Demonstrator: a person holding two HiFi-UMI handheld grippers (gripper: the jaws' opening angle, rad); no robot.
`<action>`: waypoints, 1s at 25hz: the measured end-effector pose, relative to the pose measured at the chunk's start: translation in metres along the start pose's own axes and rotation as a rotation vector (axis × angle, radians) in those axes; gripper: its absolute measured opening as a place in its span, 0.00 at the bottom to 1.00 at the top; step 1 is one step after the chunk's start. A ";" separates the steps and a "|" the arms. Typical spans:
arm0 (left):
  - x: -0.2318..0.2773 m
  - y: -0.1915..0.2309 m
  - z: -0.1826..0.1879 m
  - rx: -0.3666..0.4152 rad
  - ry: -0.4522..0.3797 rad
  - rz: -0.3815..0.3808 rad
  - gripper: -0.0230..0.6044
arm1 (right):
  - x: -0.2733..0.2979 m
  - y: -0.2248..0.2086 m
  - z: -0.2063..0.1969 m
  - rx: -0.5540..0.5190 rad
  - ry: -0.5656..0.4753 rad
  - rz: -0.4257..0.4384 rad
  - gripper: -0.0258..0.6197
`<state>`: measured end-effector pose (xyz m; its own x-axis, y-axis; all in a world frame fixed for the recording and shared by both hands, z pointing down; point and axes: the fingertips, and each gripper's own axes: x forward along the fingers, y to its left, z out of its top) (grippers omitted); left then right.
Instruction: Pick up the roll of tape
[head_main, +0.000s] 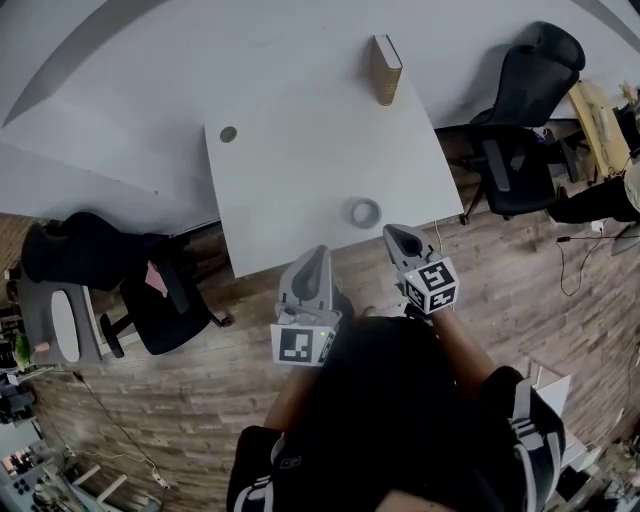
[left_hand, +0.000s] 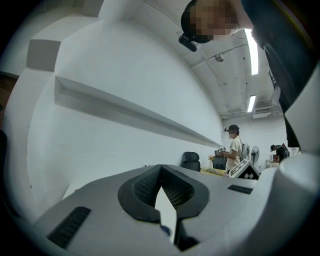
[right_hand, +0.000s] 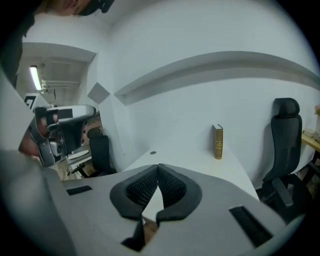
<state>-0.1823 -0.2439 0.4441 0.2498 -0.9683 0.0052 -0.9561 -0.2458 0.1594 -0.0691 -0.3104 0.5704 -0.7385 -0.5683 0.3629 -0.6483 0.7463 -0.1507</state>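
The roll of tape (head_main: 365, 211), a small grey ring, lies flat on the white table (head_main: 300, 170) near its front edge. My right gripper (head_main: 397, 233) hovers just in front and to the right of it, shut and empty. My left gripper (head_main: 320, 250) is at the table's front edge, left of the tape, also shut with nothing held. In the right gripper view the closed jaws (right_hand: 158, 166) hide the tape, and the table (right_hand: 200, 162) stretches ahead. In the left gripper view the pads (left_hand: 150, 185) meet at the tips and face the white wall.
A tan book (head_main: 385, 68) stands upright at the table's far edge, also seen as the book (right_hand: 218, 142). A round cable hole (head_main: 228, 133) is at the far left corner. Black office chairs (head_main: 150, 295) (head_main: 525, 120) flank the table on the wooden floor. A person (left_hand: 233, 150) stands far off.
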 end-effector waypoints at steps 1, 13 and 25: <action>0.005 0.003 0.000 -0.013 0.002 0.000 0.07 | 0.009 -0.004 -0.008 -0.008 0.031 0.003 0.06; 0.033 0.027 -0.017 -0.048 0.060 -0.026 0.07 | 0.098 -0.018 -0.128 -0.340 0.465 0.163 0.19; 0.035 0.040 -0.026 -0.066 0.075 -0.004 0.07 | 0.135 -0.030 -0.230 -0.698 0.782 0.266 0.21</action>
<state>-0.2083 -0.2864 0.4760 0.2667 -0.9606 0.0777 -0.9436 -0.2439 0.2241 -0.1068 -0.3297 0.8349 -0.3571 -0.1648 0.9194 -0.0538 0.9863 0.1559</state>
